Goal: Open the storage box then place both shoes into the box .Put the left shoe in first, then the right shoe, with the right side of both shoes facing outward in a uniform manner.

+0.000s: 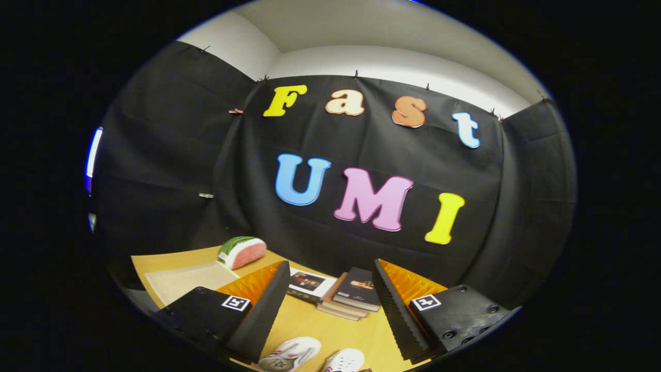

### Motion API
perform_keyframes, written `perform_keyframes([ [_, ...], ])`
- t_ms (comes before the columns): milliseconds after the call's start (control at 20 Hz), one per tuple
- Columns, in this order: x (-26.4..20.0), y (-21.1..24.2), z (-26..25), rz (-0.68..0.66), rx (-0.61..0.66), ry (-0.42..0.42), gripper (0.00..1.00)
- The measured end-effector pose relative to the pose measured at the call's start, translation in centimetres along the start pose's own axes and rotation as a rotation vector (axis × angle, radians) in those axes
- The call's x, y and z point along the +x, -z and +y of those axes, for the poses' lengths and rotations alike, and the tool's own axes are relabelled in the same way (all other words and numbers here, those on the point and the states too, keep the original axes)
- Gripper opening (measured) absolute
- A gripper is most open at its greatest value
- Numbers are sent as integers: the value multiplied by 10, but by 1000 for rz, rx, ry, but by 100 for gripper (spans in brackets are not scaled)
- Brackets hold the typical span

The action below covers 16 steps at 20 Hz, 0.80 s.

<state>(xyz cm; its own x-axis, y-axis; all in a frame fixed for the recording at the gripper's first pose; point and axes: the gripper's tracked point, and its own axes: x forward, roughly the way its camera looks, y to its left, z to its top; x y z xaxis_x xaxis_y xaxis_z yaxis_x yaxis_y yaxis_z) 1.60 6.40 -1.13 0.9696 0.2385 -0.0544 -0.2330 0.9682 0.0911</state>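
While the gripper (328, 310) hangs above the bench (304, 320), its jaws stand wide apart with nothing between them, tilted so the whole scene leans. Down between the two fingers, close under the gripper, two pale shoes peek in: one shoe (290, 353) with dark and red trim nearer the left finger, and the other shoe (345, 360) just beside it toward the right finger. Both are cut off low, so I cannot tell which is the left or the right. Just beyond the fingers, a short stack of books (352, 297) lies flat on the bench, and a single book (309, 284) sits touching its left side. Farther off left, a watermelon slice (241, 251) rests near a pale mat (183, 281).
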Motion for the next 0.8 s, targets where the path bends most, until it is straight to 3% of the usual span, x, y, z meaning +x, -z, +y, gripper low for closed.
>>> perform_keyframes([
  [550, 4, 89, 93, 379, 410, -506, 98],
  [800, -6, 138, 125, 588, 736, -626, 98],
])
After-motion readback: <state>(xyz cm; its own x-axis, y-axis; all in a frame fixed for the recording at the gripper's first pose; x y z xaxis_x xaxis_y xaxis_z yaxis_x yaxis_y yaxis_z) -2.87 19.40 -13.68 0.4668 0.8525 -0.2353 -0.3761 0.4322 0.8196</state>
